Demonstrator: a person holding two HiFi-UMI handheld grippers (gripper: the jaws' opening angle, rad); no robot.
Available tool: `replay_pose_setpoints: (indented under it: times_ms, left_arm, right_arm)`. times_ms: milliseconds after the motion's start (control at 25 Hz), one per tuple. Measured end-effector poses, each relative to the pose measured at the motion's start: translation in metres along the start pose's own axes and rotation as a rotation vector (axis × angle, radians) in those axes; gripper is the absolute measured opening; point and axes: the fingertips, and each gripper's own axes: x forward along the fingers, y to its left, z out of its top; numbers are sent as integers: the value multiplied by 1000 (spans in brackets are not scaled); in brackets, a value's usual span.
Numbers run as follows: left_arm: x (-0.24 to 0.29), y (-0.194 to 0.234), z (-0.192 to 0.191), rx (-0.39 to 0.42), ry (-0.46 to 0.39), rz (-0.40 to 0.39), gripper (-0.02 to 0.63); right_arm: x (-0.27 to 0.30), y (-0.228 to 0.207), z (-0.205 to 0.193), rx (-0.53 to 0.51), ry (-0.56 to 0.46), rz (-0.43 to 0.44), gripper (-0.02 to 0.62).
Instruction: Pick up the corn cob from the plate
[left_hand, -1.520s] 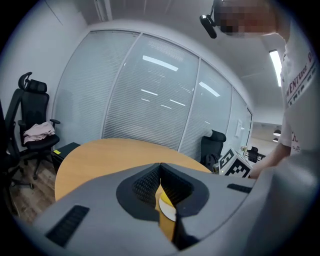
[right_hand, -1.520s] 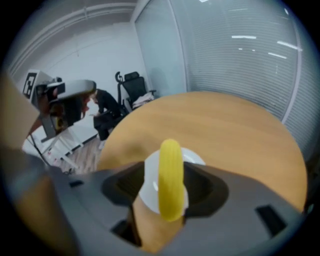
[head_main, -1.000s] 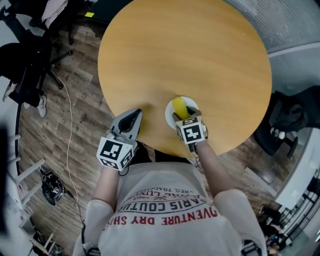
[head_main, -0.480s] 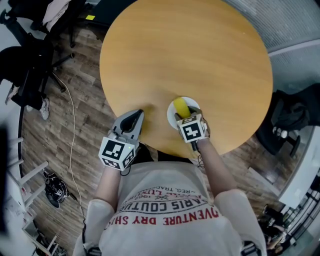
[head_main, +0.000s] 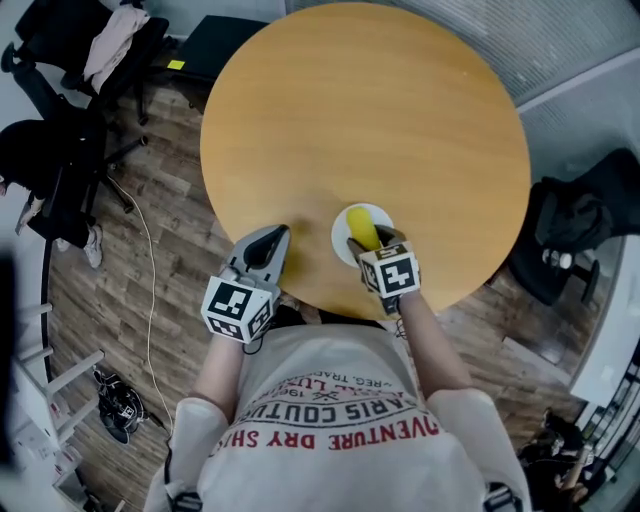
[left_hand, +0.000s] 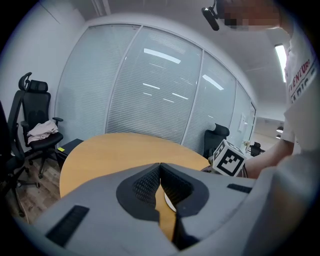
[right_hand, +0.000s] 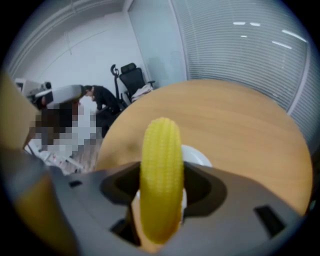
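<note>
The yellow corn cob (head_main: 360, 228) lies lengthwise between the jaws of my right gripper (head_main: 368, 238), over the small white plate (head_main: 340, 240) near the front edge of the round wooden table (head_main: 370, 100). In the right gripper view the jaws press both sides of the corn cob (right_hand: 161, 170), with the plate (right_hand: 199, 158) just behind it. Whether the cob is clear of the plate I cannot tell. My left gripper (head_main: 272, 240) rests at the table's front edge, left of the plate, and holds nothing. Its jaws meet in the left gripper view (left_hand: 160, 166).
Black office chairs (head_main: 60, 150) stand on the wood floor to the left, one with clothes on it. Another dark chair (head_main: 585, 215) is at the right. A cable (head_main: 145, 280) runs across the floor. Glass walls with blinds (left_hand: 150, 90) lie beyond the table.
Little differs. The head view has shifted slightly. The right gripper stays clamped on the corn cob over the plate, and the left gripper has kept its place.
</note>
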Motion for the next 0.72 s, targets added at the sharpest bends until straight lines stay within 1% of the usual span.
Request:
replay_pose_setpoints:
  times_ms: [120, 200, 360, 560, 720]
  left_arm:
    - [-3, -4, 9, 26, -14, -29, 35]
    - [-4, -7, 16, 63, -17, -53, 35]
    - [-9, -11, 35, 120, -45, -87, 35]
    - [-16, -30, 72, 193, -120, -153, 35]
    - [-22, -46, 96, 244, -171, -203, 35]
  right_arm:
    - [-24, 4, 15, 97, -100, 13, 265]
    - [-42, 4, 28, 122, -173, -2, 265]
    - [-82, 10, 55, 99, -335, -51, 265]
    - [-136, 24, 84, 54, -527, -110, 265]
    - [-172, 36, 93, 37, -643, -159, 265]
